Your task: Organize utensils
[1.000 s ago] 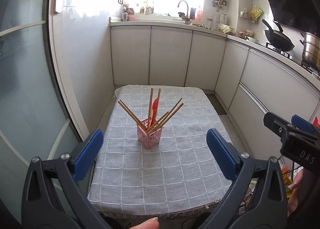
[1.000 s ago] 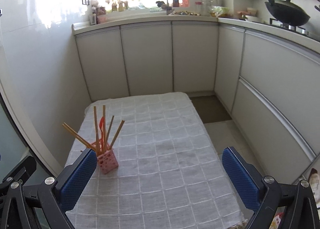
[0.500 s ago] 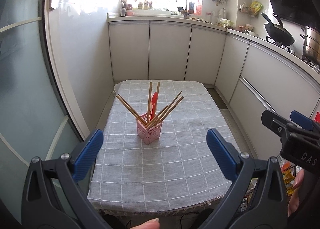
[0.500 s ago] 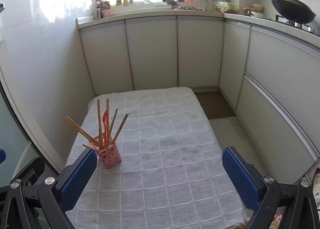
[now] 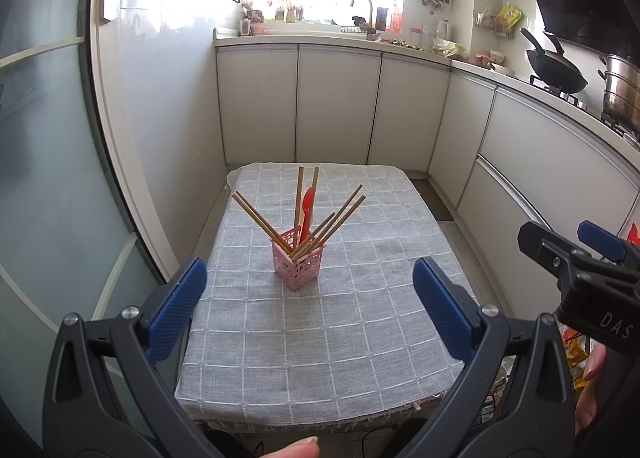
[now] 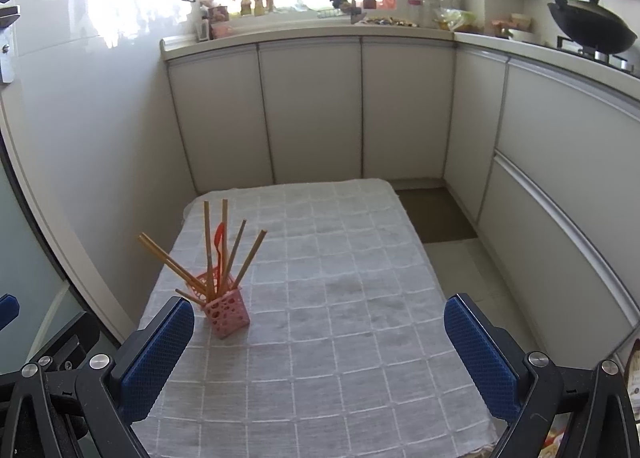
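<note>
pink perforated plastic holder, wooden chopsticks and red plastic spoon inside, mid grey checked tablecloth. left gripper, right gripper: wide open, empty, now further back; sorting apparently complete.

chopsticks in holder, on table

The pink holder hides the lower ends of the chopsticks and red spoon.

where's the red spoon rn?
The red plastic spoon stands among wooden chopsticks in the pink lattice holder, mid-table in the left wrist view.
</note>
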Demonstrator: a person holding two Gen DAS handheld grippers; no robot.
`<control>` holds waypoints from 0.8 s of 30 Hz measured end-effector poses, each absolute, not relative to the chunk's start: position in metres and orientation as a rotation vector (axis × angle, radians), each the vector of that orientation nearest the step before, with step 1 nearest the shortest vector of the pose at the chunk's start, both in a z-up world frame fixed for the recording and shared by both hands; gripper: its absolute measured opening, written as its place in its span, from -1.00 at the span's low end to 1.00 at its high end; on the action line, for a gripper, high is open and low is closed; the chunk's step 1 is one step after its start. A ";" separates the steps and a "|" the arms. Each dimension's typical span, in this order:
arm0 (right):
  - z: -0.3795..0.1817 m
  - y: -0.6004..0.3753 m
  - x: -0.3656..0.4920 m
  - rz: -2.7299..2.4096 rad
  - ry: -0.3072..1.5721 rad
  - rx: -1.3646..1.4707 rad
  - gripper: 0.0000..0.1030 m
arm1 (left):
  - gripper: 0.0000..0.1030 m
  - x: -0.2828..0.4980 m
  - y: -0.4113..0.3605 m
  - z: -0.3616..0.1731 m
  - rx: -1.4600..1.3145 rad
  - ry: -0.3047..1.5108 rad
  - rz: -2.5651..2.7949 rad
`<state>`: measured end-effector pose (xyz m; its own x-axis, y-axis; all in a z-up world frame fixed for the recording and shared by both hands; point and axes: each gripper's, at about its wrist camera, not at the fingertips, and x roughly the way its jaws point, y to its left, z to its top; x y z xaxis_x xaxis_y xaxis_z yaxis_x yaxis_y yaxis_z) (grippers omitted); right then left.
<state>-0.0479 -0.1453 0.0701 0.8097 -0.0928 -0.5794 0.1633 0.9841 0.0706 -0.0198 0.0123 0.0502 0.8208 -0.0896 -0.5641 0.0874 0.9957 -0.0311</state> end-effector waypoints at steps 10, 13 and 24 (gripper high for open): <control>0.070 -0.144 -0.049 -0.135 0.610 0.118 1.00 | 0.99 -0.020 0.012 0.051 -0.003 0.598 -0.094; 0.069 -0.144 -0.049 -0.137 0.610 0.119 1.00 | 0.99 -0.021 0.013 0.050 -0.003 0.598 -0.095; 0.070 -0.144 -0.050 -0.140 0.610 0.116 1.00 | 0.99 -0.020 0.013 0.050 -0.003 0.601 -0.094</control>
<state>-0.0497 -0.1435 0.0698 0.8108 -0.0964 -0.5773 0.1648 0.9841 0.0670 -0.0198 0.0126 0.0497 0.8204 -0.0894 -0.5648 0.0879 0.9957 -0.0300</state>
